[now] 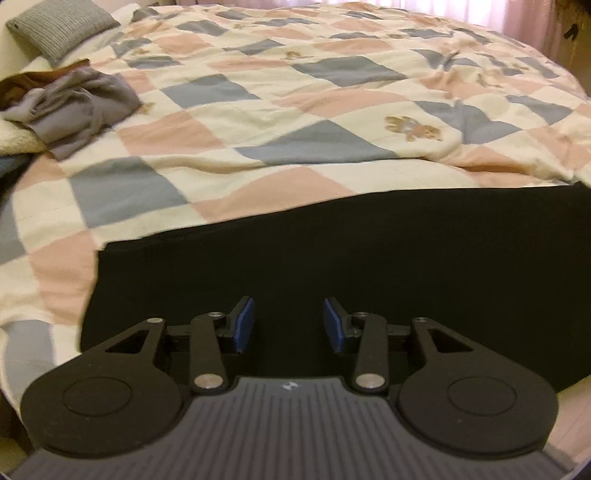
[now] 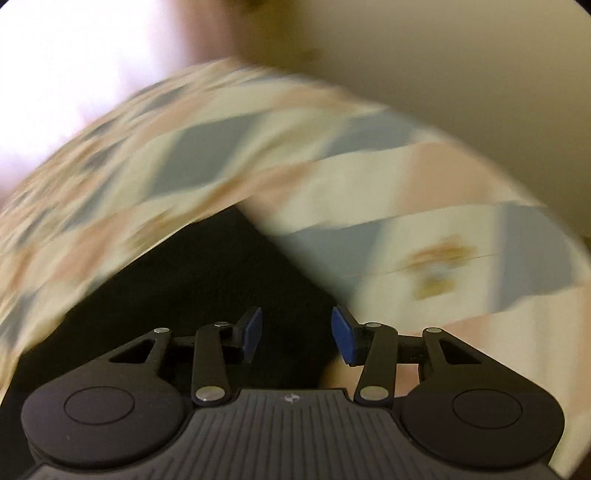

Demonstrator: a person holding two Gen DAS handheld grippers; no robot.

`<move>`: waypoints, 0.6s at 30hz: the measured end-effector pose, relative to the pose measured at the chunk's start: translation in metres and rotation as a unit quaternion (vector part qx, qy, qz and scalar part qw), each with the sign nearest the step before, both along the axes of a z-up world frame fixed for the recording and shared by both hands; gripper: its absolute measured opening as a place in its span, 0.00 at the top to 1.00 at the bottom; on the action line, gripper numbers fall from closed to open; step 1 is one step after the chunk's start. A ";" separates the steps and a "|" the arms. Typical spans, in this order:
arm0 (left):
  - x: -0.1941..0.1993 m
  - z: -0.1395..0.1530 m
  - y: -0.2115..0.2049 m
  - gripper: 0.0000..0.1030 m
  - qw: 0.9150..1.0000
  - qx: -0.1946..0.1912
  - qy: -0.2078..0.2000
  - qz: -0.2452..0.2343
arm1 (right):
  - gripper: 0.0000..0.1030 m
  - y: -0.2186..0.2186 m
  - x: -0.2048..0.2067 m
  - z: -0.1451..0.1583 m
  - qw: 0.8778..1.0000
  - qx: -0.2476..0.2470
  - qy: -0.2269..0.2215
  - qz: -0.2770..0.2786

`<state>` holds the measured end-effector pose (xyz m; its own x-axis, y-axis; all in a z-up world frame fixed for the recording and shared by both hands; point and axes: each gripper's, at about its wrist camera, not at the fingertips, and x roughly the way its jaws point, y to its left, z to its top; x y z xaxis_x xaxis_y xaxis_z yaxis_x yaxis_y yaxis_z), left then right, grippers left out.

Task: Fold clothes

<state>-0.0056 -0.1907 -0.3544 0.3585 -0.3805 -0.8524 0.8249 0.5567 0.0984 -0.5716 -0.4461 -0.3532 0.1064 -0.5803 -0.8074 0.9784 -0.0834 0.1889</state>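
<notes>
Black garment [image 1: 332,258] lying flat on a patchwork quilt [image 1: 258,122] of cream, pink and grey-blue squares, with straight folded edges at 12 and 9 o'clock in the left wrist view. Left gripper [image 1: 288,325] poised over the garment's near portion, jaws spread wide, blue pads [image 1: 243,326] facing one another with only dark cloth visible in the gap; nothing is clamped between them. Whether the fingertips touch the fabric cannot be told. Right gripper [image 2: 297,336], likewise wide apart and holding nothing, sits above a corner of the same black garment [image 2: 207,280], which comes to a point toward 12 o'clock; this view is heavily motion-blurred. Outward: a crumpled pile of grey and brown clothes [image 1: 74,99] at 10 o'clock on the quilt, well apart from the garment; a grey pillow [image 1: 59,26] beyond it at 11 o'clock; pink curtains [image 1: 480,11] at 1 o'clock.
</notes>
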 end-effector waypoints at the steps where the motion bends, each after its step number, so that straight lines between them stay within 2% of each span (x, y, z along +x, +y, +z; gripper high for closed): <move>1: -0.001 -0.005 -0.003 0.64 1.000 0.003 0.007 -0.001 | 0.65 0.001 0.010 -0.007 0.999 0.011 0.000 0.031; 3: -0.001 -0.017 -0.004 0.64 1.000 0.013 0.010 -0.002 | 0.71 -0.003 0.021 -0.026 0.997 0.048 0.020 0.051; 5: 0.005 -0.025 0.001 0.62 0.999 0.041 -0.003 0.006 | 0.80 -0.005 0.021 -0.024 0.998 0.053 0.034 0.028; 8: 0.028 -0.011 0.025 0.64 0.998 0.033 -0.019 0.044 | 0.72 -0.008 0.021 -0.021 0.997 0.060 0.054 -0.003; 11: 0.052 0.002 0.043 0.63 0.997 0.019 -0.029 0.064 | 0.65 -0.001 0.045 -0.004 0.997 0.034 0.049 0.045; 14: 0.070 -0.007 0.045 0.63 0.998 0.034 -0.039 0.042 | 0.60 0.007 0.074 -0.013 0.995 0.044 0.012 0.091; 17: 0.088 -0.026 0.041 0.65 0.996 0.073 -0.055 0.004 | 0.61 0.010 0.100 -0.037 0.992 0.074 0.036 0.093; 18: 0.095 -0.027 0.041 0.65 0.995 0.076 -0.059 -0.007 | 0.61 0.014 0.106 -0.037 0.993 0.073 0.044 0.079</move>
